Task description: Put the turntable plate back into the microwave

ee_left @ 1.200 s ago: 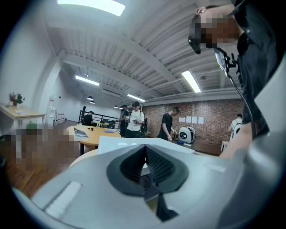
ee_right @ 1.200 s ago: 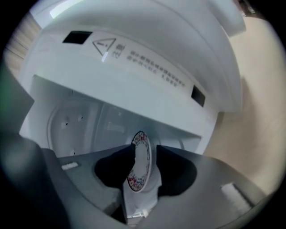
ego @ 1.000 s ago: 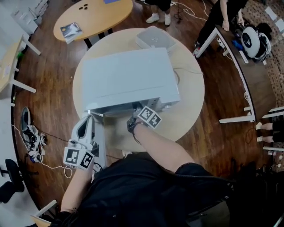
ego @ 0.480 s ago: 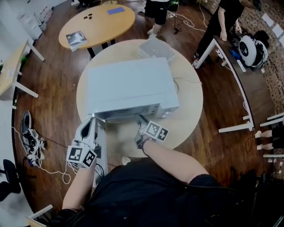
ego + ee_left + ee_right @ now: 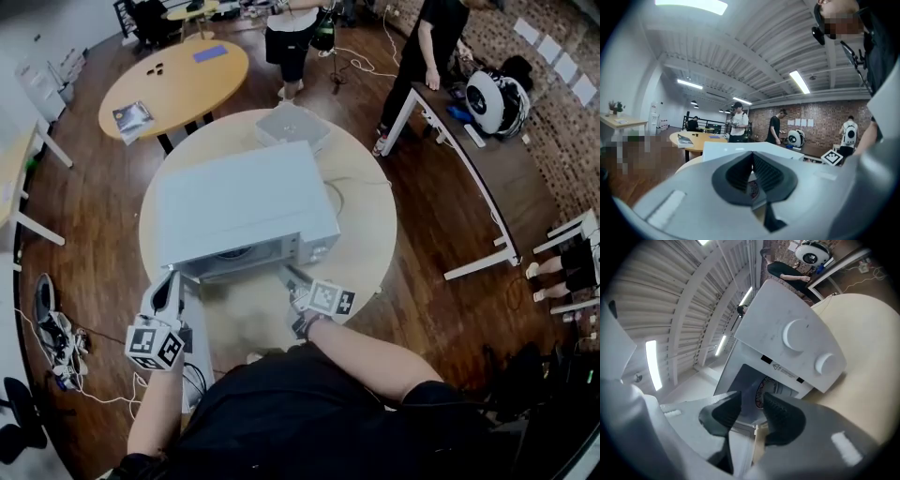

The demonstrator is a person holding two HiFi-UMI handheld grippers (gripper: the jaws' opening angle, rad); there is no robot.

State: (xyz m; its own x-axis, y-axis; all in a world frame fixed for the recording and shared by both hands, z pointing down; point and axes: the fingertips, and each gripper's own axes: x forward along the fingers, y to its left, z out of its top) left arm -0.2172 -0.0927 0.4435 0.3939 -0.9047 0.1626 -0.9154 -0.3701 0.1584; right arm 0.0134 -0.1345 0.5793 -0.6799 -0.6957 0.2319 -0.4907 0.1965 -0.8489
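The white microwave (image 5: 244, 202) stands on a round beige table (image 5: 361, 234) with its door (image 5: 195, 323) swung open to the left. In the right gripper view the turntable plate (image 5: 763, 389) lies inside the cavity, a round glass disc seen past the jaws. My right gripper (image 5: 288, 276) hovers just outside the cavity mouth, below the control panel with two knobs (image 5: 797, 333); it is open (image 5: 751, 409) and empty. My left gripper (image 5: 167, 289) is beside the open door's top edge, its pads (image 5: 752, 174) pressed together with nothing seen between them.
A flat white box (image 5: 292, 127) sits on the table behind the microwave. A second round table (image 5: 178, 84) and long desks (image 5: 487, 159) stand further off, with people near them. Cables and shoes (image 5: 52, 319) lie on the wooden floor at left.
My right gripper has drawn back out of the microwave cavity toward the person and risen a little. The left gripper has stayed beside the door.
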